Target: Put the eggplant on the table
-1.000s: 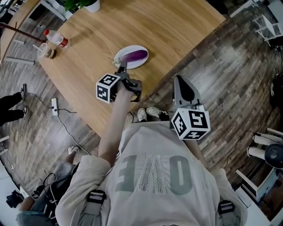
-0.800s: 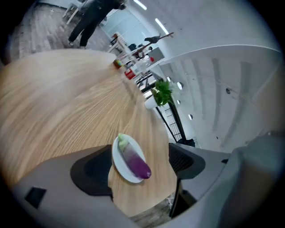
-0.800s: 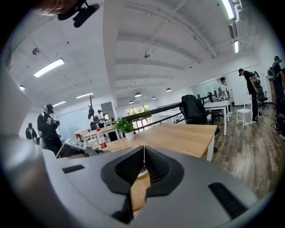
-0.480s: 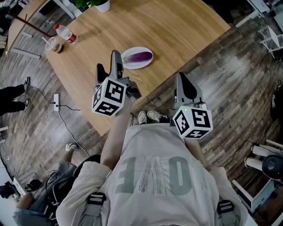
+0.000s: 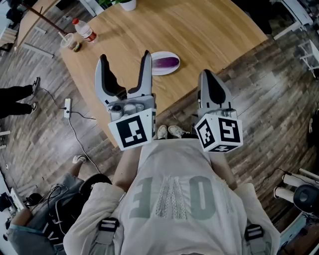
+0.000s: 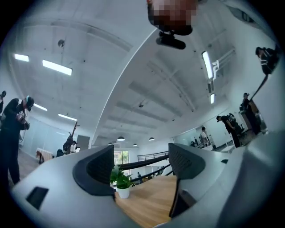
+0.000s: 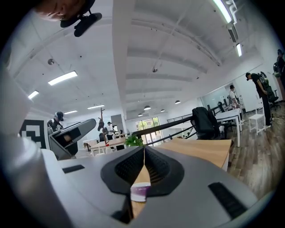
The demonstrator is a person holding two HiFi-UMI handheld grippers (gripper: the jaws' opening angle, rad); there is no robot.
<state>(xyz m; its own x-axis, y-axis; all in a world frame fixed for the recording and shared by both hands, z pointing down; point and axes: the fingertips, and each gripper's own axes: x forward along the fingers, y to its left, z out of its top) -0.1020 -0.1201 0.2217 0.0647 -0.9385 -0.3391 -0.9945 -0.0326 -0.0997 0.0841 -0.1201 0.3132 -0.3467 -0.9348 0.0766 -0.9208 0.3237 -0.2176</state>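
Observation:
A purple eggplant (image 5: 167,62) lies on a white plate (image 5: 154,71) on the round wooden table (image 5: 199,30). My left gripper (image 5: 124,60) is held high, near the camera, its jaws wide open and empty, short of the plate. In the left gripper view its dark pads (image 6: 95,171) frame only the table (image 6: 147,202) and the ceiling. My right gripper (image 5: 207,75) hovers at the table's near edge, right of the plate, jaws shut with nothing held. Through the slit below its closed jaws, the right gripper view shows the plate (image 7: 141,192) with the eggplant.
A bottle (image 5: 84,30), a cup (image 5: 69,41) and a white plant pot (image 5: 127,4) stand at the table's far left. A power strip (image 5: 67,107) and cable lie on the floor. The wearer's shoes (image 5: 169,131) are under the table edge. Someone's legs (image 5: 20,94) are at left.
My left gripper has risen from the plate's near edge and come back toward the camera, its jaws now spread wide. The right gripper has barely moved. The eggplant stays on the plate.

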